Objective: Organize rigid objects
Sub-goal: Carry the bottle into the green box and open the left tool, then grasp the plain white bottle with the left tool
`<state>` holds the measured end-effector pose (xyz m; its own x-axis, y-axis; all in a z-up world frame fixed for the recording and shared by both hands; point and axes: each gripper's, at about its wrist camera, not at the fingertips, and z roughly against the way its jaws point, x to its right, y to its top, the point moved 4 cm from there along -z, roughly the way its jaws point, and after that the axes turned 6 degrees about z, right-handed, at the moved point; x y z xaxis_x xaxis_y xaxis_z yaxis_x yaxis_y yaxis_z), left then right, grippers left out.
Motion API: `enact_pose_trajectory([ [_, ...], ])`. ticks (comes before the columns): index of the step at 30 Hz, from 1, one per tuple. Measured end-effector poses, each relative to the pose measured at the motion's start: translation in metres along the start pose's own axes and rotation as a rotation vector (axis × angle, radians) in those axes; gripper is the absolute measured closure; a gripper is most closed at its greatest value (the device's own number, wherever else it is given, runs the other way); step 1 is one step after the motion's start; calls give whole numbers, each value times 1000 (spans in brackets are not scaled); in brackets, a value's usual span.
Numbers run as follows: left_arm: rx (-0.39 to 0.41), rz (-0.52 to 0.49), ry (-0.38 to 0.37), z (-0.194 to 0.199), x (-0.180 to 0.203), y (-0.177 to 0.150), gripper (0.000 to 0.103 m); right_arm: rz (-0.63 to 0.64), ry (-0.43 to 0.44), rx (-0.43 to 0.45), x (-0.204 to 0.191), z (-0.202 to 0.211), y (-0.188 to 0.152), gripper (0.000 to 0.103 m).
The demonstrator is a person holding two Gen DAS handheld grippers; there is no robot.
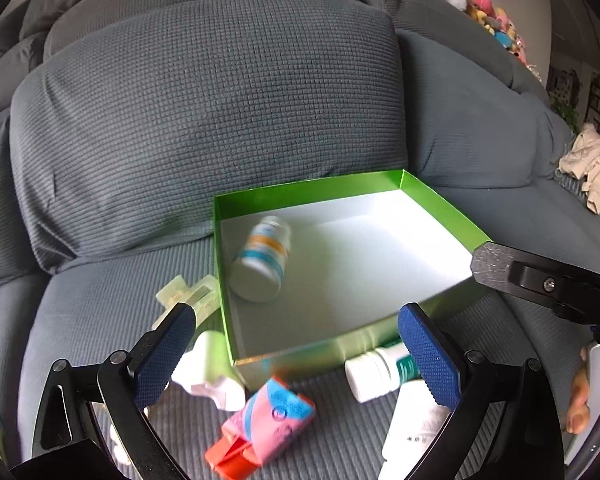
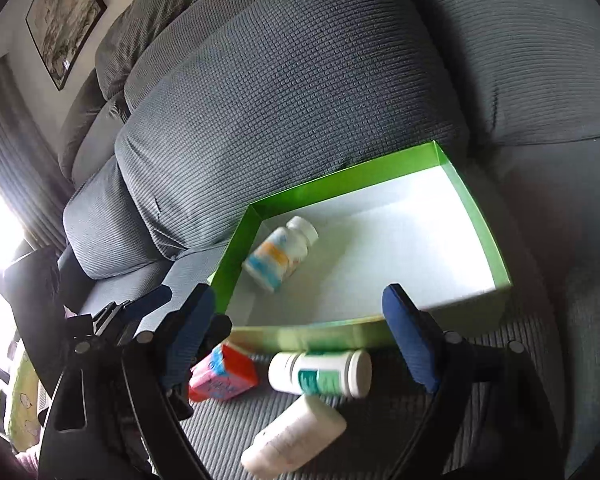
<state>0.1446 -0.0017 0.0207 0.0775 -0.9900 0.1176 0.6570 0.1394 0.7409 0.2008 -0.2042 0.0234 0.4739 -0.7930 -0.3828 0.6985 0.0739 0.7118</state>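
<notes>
A green box [image 1: 312, 190] [image 2: 340, 178] with a white floor sits on the grey sofa seat. A white pill bottle with a blue and orange label [image 1: 262, 258] [image 2: 280, 256] lies inside it at the left. In front of the box lie a white bottle with a green label [image 1: 374, 372] [image 2: 320, 374], a plain white bottle [image 1: 412, 420] [image 2: 294, 438], a pink and orange packet [image 1: 266, 422] [image 2: 224, 378], a white and green bottle [image 1: 208, 364] and a clear hair clip [image 1: 188, 292]. My left gripper [image 1: 296, 356] is open and empty above them. My right gripper [image 2: 300, 340] is open and empty.
Large grey back cushions [image 1: 204, 112] [image 2: 292, 92] stand right behind the box. Plush toys [image 1: 488, 12] sit on the sofa back at the far right. A crumpled cloth [image 1: 588, 164] lies on the seat to the right. Framed pictures [image 2: 64, 16] hang on the wall.
</notes>
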Motion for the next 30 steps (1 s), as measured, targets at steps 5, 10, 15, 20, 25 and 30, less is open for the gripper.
enact_pose_trajectory([
  [5,0,8,2,12,-1,-11,2,9,-10,-6,-6,16,-11,17],
  [10,-46,4,-10,17,2,-33,2,-7,-9,-38,-6,22,-26,10],
  [15,-83,-11,-18,20,9,-54,2,-45,-7,-73,2,23,-45,10],
  [20,-134,-23,-33,17,17,-75,2,-75,6,-135,6,17,-65,10],
  [25,-200,-39,-60,5,27,-94,2,-76,26,-199,5,6,-81,10],
  [30,-242,-59,-62,-7,33,-105,2,-88,39,-261,6,-11,-92,10],
])
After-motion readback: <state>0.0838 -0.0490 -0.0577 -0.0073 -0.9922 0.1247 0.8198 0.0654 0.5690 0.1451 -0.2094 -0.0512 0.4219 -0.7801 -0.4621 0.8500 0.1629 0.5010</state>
